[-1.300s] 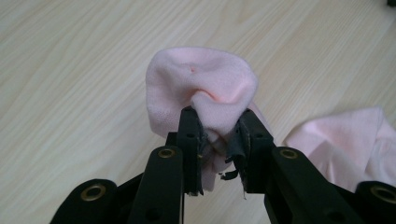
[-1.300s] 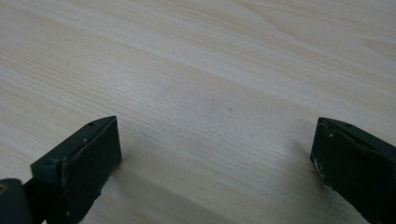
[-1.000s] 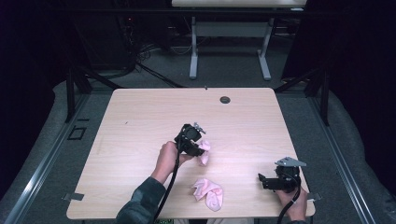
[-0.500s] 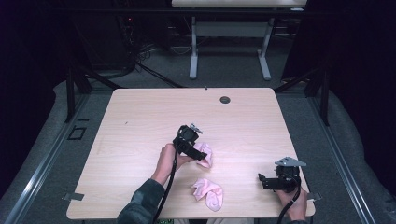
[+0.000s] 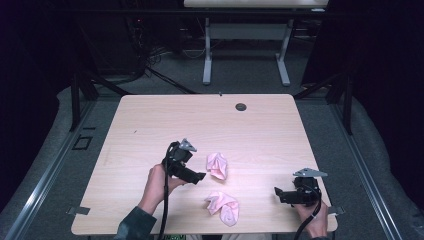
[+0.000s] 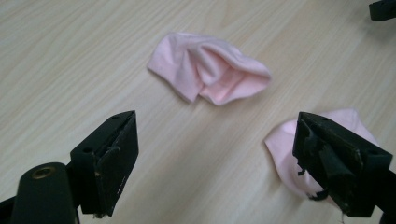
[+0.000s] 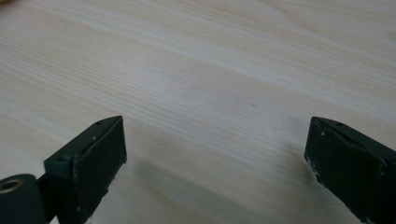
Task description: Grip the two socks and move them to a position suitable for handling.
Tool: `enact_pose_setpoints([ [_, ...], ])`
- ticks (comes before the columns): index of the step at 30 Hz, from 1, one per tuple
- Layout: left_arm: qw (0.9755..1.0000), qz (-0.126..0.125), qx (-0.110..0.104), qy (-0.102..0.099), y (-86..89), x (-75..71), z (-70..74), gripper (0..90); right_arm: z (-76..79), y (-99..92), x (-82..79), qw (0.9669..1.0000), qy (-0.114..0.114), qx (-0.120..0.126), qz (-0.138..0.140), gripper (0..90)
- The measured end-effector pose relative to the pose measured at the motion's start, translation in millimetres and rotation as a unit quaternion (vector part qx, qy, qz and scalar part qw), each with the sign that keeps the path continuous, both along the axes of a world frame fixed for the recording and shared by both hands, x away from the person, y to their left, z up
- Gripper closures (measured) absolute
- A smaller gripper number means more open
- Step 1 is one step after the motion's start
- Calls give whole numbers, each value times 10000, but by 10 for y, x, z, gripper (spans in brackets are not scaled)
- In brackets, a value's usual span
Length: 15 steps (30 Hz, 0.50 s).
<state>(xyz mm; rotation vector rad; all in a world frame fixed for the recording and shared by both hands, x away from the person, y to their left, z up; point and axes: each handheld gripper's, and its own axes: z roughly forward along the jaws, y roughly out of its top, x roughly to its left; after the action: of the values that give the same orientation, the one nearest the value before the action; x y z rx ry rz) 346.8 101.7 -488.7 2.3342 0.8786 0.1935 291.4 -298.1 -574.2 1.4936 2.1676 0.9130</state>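
Pink cloth [image 5: 217, 165] is lying on the counter [image 5: 150, 125] just right of the left tongs [image 5: 196, 176], whose jaws have just been opening, nothing between them, while the right tongs [image 5: 278, 192] are sitting spread, well apart.

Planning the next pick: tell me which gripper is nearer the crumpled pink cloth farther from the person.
Left. The left gripper sits just left of the crumpled pink cloth farther from the person, open, not touching it. The right gripper rests near the table's right front corner, well away.

Light wooden table [image 5: 150, 125], two crumpled pink socks lying apart, one [image 5: 217, 165] near the middle, one [image 5: 224, 206] by the near edge, dark grommet [image 5: 241, 106] near the far edge
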Motion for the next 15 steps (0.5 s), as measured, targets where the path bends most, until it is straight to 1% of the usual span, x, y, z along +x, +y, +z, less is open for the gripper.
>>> enact_pose_setpoints([
  [3, 10000, 3, 4, 37, 43, -125, -24, 109, 122, 154, -70, 9994, 166, 218, 230, 47],
  [4, 10000, 3, 11, 46, 55, -212, -45, 103, 199, 283, -118, 9985, 247, 285, 392, 57],
  [5, 10000, 3, 11, 46, 55, -212, -45, 104, 239, 352, -146, 9979, 266, 343, 472, 69],
  [6, 10000, 6, 5, 43, 58, -256, -60, 115, 275, 420, -172, 9975, 265, 330, 561, 93],
  [7, 10000, 3, -45, 71, 63, -299, -76, 115, 275, 420, -172, 9975, 265, 330, 561, 93],
  [8, 9999, -20, -124, 108, 66, -340, -95, 154, 308, 485, -197, 9969, 265, 322, 663, 106],
  [10, 9996, -90, -204, 153, 54, -423, -132, 160, 358, 611, -240, 9954, 306, 325, 845, 129],
  [11, 9996, -97, -212, 169, 40, -462, -149, 169, 370, 671, -254, 9948, 314, 308, 922, 140],
  [12, 9995, -146, -211, 207, 29, -491, -165, 188, 383, 773, -276, 9936, 357, 287, 1036, 149],
  [13, 9994, -163, -204, 212, 21, -516, -179, 191, 387, 816, -284, 9928, 394, 265, 1097, 157],
  [14, 9992, -182, -255, 241, 15, -538, -196, 191, 387, 816, -284, 9928, 394, 265, 1097, 157],
  [15, 9991, -228, -220, 278, 15, -550, -209, 205, 387, 857, -293, 9926, 388, 264, 1124, 170],
])
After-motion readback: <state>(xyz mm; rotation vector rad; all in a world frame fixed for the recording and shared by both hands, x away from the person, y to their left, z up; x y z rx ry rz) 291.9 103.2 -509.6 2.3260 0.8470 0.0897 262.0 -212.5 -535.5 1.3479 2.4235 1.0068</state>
